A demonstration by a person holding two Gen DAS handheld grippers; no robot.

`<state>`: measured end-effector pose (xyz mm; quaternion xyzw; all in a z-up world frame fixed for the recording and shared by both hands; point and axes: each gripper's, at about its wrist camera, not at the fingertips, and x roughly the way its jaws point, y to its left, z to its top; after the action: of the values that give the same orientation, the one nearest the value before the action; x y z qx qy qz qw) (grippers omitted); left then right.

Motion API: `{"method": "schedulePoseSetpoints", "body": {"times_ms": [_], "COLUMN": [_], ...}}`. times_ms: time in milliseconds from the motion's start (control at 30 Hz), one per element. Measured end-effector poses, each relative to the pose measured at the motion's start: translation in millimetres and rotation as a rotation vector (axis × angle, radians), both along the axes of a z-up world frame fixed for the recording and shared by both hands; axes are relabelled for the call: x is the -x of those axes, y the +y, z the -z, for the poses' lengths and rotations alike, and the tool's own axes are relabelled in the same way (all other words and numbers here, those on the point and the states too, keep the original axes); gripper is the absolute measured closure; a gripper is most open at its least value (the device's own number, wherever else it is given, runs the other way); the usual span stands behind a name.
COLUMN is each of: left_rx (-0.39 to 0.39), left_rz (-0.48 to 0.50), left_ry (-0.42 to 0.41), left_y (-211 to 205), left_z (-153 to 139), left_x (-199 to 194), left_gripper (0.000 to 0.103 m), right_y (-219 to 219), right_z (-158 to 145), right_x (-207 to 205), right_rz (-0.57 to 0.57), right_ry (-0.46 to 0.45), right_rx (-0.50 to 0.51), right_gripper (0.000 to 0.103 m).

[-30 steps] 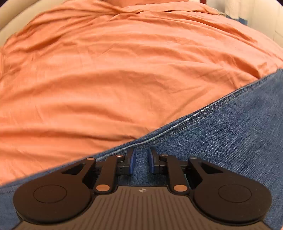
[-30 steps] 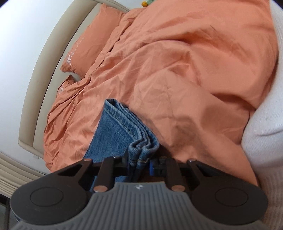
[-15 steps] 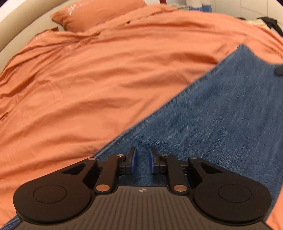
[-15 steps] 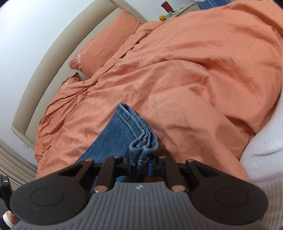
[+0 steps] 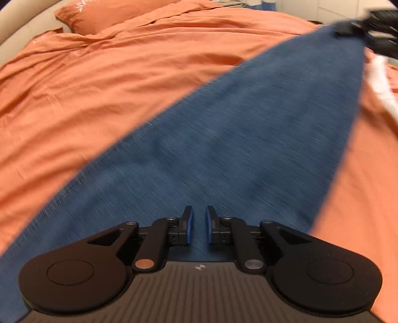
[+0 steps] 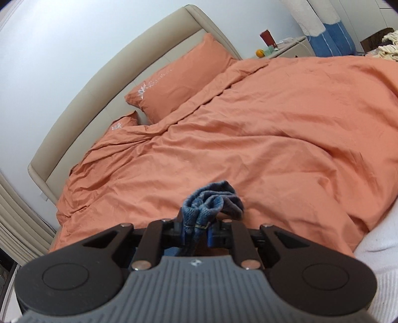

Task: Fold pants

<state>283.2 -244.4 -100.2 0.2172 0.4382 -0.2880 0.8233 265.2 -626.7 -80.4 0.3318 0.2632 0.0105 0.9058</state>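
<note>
My left wrist view sits just above the jeans, angled steeply down, facing along the denim toward the pillow. My right wrist view looks shallower across the orange duvet to the headboard. Both share jeans, duvet, pillow.

1. The left gripper points steeply down, its blue pads a narrow gap apart and closing over the pants; whether they pinch cloth cannot be told.
2. The right gripper tilts gently down, jaws clamped on a bunched end of the pants.
</note>
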Motion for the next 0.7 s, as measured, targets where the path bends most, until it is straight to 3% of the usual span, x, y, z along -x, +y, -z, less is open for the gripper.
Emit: {"method": "schedulePoseSetpoints", "body": {"times_ms": [167, 267, 433, 567, 700], "left_rx": [0.085, 0.135, 0.186, 0.229, 0.216], "left_rz": [0.003, 0.015, -0.033, -0.106, -0.194], "left_ry": [0.068, 0.122, 0.044, -0.031, -0.13], "left_y": [13, 30, 79, 134, 188], "left_z": [-6, -19, -67, -127, -185], "left_x": [38, 52, 71, 75, 80], "left_gripper": [0.092, 0.087, 0.085, 0.085, 0.083], "right_y": [20, 39, 83, 130, 184], "right_z": [-34, -61, -113, -152, -177], "right_x": [-8, -13, -15, -16, -24], "right_rz": [-0.024, -0.048, -0.102, -0.151, -0.211], "right_ry": [0.016, 0.016, -0.03, -0.066, -0.094], "right_rx": [0.059, 0.115, 0.192, 0.26, 0.322], "right_gripper": [0.092, 0.093, 0.093, 0.093, 0.093]}}
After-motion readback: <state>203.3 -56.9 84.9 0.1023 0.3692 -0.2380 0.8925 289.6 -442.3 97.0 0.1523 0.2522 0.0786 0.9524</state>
